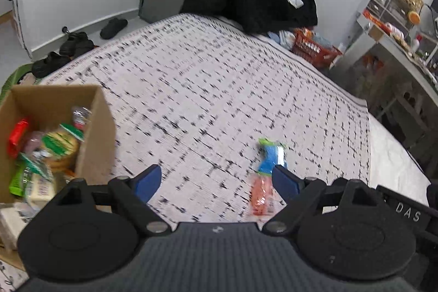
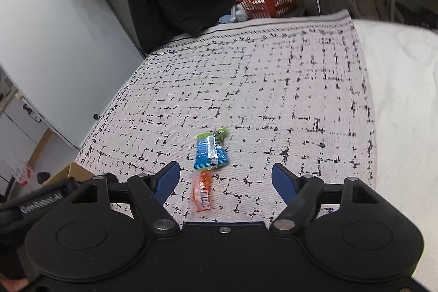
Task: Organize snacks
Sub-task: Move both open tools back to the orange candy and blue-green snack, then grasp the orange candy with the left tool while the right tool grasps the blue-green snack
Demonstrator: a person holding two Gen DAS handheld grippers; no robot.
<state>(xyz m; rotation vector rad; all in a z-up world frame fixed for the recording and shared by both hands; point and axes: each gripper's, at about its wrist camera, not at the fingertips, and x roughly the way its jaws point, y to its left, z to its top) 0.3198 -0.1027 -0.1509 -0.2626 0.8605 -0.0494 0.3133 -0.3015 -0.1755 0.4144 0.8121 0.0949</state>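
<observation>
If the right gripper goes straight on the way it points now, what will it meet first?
Probably the orange snack packet, lying on the patterned rug just ahead of the open right gripper, nearer its left side. The blue-green packet lies just beyond. Depth is uncertain.

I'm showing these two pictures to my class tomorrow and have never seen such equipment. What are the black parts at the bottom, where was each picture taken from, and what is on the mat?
Each picture comes from a camera mounted on a hand-held gripping tool, looking along its two blue-tipped fingers. The left tool and the right tool are both open and hold nothing. On the patterned mat lie a blue-green snack packet and an orange packet, touching end to end. In the left view, a cardboard box already holds several snacks.
</observation>
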